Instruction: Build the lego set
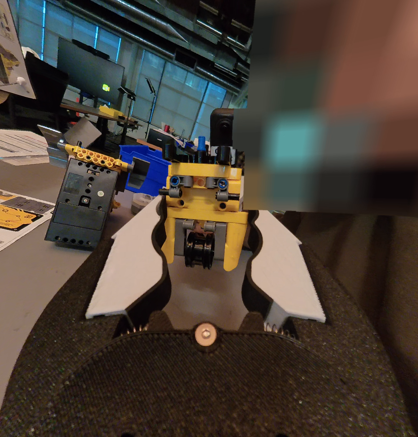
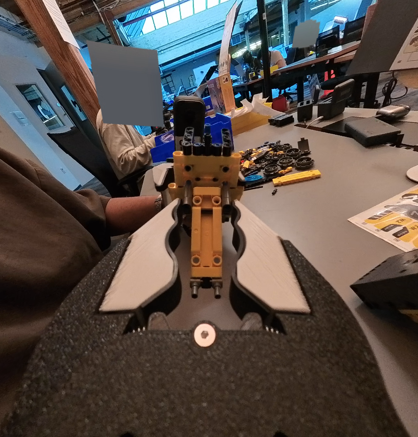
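Note:
A yellow toy-brick assembly [image 1: 204, 196] with grey pins and a black pulley wheel [image 1: 199, 253] is held above the grey table [image 1: 37, 272]. My left gripper [image 1: 205, 210] is shut on its yellow sides. In the right wrist view the same assembly [image 2: 205, 227] points toward the camera with a long yellow panel. My right gripper [image 2: 205, 204] is shut on it at the grey pins, from the opposite side. The left gripper's white fingertips [image 2: 159, 177] show behind the assembly there. The right gripper's black camera [image 1: 222, 127] rises behind it in the left wrist view.
A black battery box [image 1: 80, 201] topped by a yellow beam stands at the left, a blue bin [image 1: 146, 170] behind it. Loose black and yellow parts [image 2: 279, 160] and a sticker sheet [image 2: 392, 224] lie on the table. A brown sleeve and forearm [image 2: 127, 212] are at the left. Only a small space, under 4 cm, lies between the two pairs of fingers.

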Motion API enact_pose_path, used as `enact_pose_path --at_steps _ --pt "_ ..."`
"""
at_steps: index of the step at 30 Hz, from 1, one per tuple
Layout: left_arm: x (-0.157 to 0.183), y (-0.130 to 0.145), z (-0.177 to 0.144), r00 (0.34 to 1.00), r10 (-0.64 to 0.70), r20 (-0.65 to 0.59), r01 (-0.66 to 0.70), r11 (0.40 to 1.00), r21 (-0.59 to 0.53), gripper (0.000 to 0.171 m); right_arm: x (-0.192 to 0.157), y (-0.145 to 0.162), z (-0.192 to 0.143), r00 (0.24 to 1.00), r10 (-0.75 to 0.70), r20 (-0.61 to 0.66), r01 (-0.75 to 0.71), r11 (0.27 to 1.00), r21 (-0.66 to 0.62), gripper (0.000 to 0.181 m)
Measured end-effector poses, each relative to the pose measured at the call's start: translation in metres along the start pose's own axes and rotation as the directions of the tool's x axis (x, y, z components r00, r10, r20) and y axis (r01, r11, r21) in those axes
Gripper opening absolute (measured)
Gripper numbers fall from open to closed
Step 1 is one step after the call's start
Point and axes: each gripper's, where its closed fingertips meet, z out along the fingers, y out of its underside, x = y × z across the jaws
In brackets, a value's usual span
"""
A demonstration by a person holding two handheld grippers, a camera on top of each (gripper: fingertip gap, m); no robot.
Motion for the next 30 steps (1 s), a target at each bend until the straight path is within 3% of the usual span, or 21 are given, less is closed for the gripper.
enact_pose_path --at_steps 30 --pt "0.0015 -0.0015 -0.0005 0.999 -0.024 -0.021 0.024 1.000 0.013 0.065 -0.0018 0.0003 -0.0003 1.000 -0.011 0.013 0.011 1.000 -0.008 0.040"
